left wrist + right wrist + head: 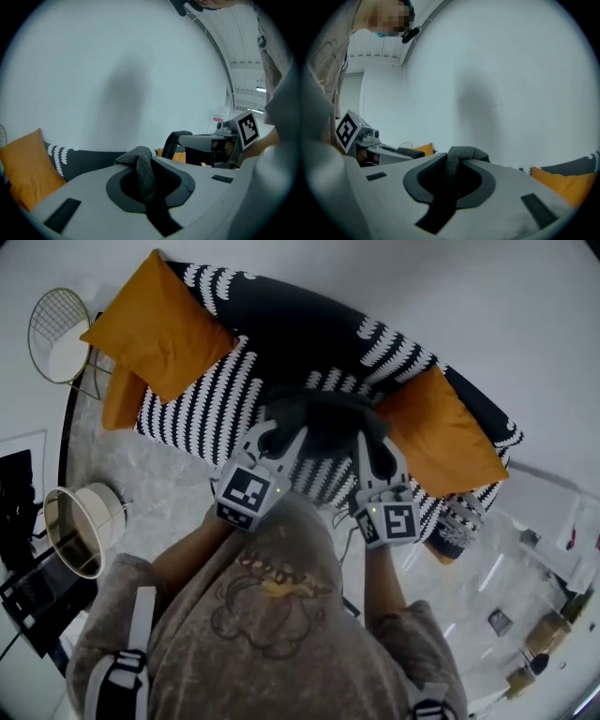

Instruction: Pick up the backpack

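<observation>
The backpack (323, 420) is dark grey and hangs in front of me above the striped sofa (202, 409). In the head view my left gripper (284, 439) and right gripper (367, 448) reach into its top from either side. In the left gripper view a grey backpack strap (142, 174) is pinched between the shut jaws of the left gripper (144, 161). My right gripper (453, 161) is shut on a second grey strap (464, 152) in its own view. Most of the bag's body is hidden behind the grippers.
Orange cushions (161, 326) (441, 437) lie at both ends of the sofa. A wire chair (61, 334) stands at the far left, a round white lamp shade (80, 526) on the floor near my left. Boxes and small items (548, 629) sit at the right. A white wall fills both gripper views.
</observation>
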`<state>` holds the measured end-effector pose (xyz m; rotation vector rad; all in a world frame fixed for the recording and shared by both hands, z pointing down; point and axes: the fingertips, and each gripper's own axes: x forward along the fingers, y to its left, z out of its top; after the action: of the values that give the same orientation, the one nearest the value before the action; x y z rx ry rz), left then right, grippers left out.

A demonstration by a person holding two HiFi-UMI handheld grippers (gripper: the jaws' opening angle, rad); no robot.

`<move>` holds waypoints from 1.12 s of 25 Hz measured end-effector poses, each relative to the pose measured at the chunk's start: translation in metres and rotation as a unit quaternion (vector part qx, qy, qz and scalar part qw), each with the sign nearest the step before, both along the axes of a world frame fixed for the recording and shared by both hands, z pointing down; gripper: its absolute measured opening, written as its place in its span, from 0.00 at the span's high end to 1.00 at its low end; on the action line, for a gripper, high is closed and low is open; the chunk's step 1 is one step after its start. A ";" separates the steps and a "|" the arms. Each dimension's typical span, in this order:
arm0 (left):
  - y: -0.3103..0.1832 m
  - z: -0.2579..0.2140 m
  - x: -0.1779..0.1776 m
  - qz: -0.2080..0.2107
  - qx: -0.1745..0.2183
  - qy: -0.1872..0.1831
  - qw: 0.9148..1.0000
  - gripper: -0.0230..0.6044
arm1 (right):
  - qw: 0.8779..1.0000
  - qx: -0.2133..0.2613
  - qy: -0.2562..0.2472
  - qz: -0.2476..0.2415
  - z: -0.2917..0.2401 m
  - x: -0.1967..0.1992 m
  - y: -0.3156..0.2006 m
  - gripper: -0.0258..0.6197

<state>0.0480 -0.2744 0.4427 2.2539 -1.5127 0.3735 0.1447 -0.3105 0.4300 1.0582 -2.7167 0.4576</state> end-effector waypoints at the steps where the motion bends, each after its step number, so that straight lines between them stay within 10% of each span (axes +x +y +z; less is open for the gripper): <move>1: 0.009 -0.007 0.004 0.002 0.005 -0.002 1.000 0.92 | 1.000 0.004 -0.010 0.000 -0.009 0.004 0.010 0.88; 17: 0.112 -0.089 -0.029 -0.006 0.098 -0.029 0.995 0.92 | 0.992 0.077 -0.101 0.003 -0.087 -0.018 0.125 0.88; 28: 0.268 -0.099 -0.034 -0.007 0.093 -0.018 0.995 0.92 | 0.990 0.068 -0.123 0.005 -0.098 -0.018 0.289 0.88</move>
<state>0.0144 -0.0067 0.3437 2.3879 -1.6421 0.2813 0.1267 -0.0211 0.3319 1.1160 -2.9973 0.4365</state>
